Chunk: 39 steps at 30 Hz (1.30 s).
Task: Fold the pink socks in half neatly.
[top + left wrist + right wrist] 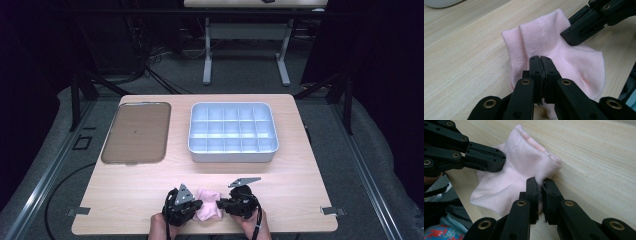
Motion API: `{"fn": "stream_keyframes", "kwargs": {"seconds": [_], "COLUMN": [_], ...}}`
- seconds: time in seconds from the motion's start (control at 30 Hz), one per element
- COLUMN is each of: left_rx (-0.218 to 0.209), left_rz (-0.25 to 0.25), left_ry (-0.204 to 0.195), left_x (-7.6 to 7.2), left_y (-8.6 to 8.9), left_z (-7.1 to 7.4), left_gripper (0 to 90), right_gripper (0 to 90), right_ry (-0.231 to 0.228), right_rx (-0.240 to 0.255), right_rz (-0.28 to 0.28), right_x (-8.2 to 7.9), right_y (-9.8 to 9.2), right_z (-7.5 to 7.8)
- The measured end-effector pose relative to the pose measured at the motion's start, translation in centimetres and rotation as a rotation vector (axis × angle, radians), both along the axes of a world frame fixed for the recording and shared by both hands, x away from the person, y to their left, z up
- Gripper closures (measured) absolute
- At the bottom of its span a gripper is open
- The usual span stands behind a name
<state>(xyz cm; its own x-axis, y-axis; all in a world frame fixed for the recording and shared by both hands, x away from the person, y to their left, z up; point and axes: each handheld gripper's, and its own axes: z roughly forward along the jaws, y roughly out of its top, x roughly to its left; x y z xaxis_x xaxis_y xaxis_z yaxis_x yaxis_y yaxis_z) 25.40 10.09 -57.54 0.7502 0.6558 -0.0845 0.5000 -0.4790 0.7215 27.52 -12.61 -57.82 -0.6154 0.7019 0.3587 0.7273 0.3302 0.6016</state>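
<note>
From the high view the pink sock is half covered by the two tools, so its outline is hard to make out there; the person's forearms are cut off at the bottom edge. The room around is dark, with cables on the grey floor and the legs of another table beyond. On the light wooden counter a brown tray lies at the left and a white divided bin to its right. At the near edge, the left tool points inward, its jaws clamped on the sock's fabric. The right tool faces it from the other side, jaws pinched on the sock's edge. The sock lies on the counter between them.
</note>
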Motion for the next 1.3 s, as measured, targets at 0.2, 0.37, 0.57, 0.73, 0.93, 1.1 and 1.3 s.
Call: {"fn": "stream_keyframes", "kwargs": {"seconds": [0.2, 0.37, 0.57, 0.73, 0.93, 1.1, 1.3], "left_rx": [0.000, -0.001, -0.005, -0.008, -0.021, -0.029, -0.050], "left_rz": [0.003, 0.003, 0.010, 0.013, 0.023, 0.023, 0.029], "left_ry": [0.000, 0.001, 0.004, 0.006, -0.003, 0.002, 0.011], "left_x": [0.0, 0.0, 0.0, 0.0, -0.1, -0.1, 0.0], "left_y": [0.0, 0.0, -0.1, -0.1, 0.0, 0.1, 0.2], "left_z": [0.0, 0.0, 0.0, 0.0, -0.2, -0.2, -0.3], "left_gripper": [87.9, 87.9, 88.0, 88.1, 88.2, 88.3, 88.3], "right_gripper": [84.5, 84.6, 84.7, 84.8, 84.9, 84.9, 85.0], "right_ry": [-0.042, -0.080, -0.114, -0.134, -0.162, -0.191, -0.201], "right_rx": [-0.032, -0.053, -0.060, -0.059, -0.050, -0.040, -0.023], "right_rz": [0.004, 0.012, 0.019, 0.028, 0.050, 0.068, 0.072], "right_x": [-0.4, -0.9, -1.1, -1.2, -1.4, -1.5, -1.5], "right_y": [0.3, 0.6, 0.9, 1.2, 1.5, 1.9, 2.0], "right_z": [0.7, 1.6, 2.2, 2.7, 3.0, 3.2, 3.2]}}
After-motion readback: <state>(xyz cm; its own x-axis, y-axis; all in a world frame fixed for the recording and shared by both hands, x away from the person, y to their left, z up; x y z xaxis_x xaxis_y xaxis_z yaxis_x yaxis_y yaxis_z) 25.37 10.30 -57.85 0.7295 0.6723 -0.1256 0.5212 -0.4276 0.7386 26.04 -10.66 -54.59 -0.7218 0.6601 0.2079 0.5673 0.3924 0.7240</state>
